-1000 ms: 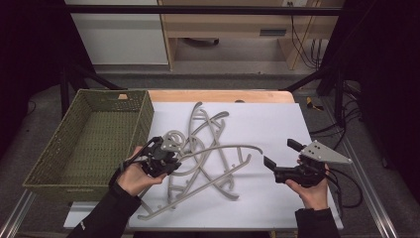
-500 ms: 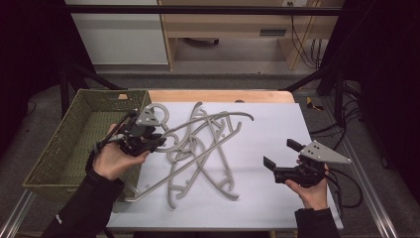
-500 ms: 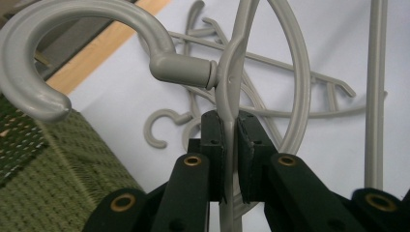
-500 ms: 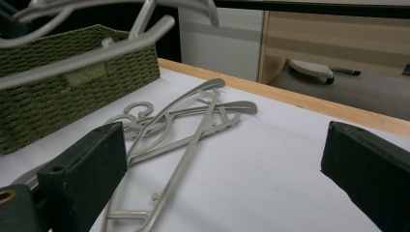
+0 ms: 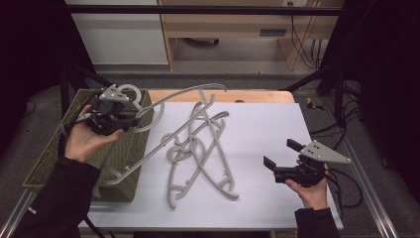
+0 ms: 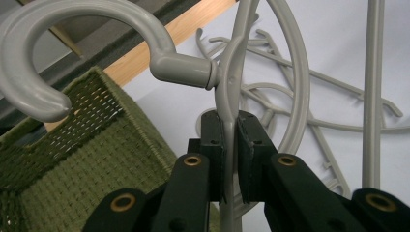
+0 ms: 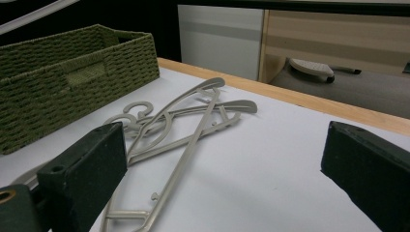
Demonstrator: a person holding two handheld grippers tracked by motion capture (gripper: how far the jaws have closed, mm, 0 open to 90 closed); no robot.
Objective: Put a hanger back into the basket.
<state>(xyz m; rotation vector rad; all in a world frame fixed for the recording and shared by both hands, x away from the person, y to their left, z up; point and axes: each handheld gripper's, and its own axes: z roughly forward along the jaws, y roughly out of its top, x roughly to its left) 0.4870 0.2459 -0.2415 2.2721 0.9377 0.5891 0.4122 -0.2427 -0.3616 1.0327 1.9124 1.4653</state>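
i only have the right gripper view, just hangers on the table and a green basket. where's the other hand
Observer: In the high view the left gripper is lifted over the woven basket, carrying one grey hanger.
Operator: is it actually gripped or just hooked on
Observer: Gripped. The left gripper view shows both fingers pressed on the hanger's thin frame just below the hook.
Operator: is all of the hanger over the basket
Observer: No. In the high view its hook end is above the basket, while one arm reaches out above the table.
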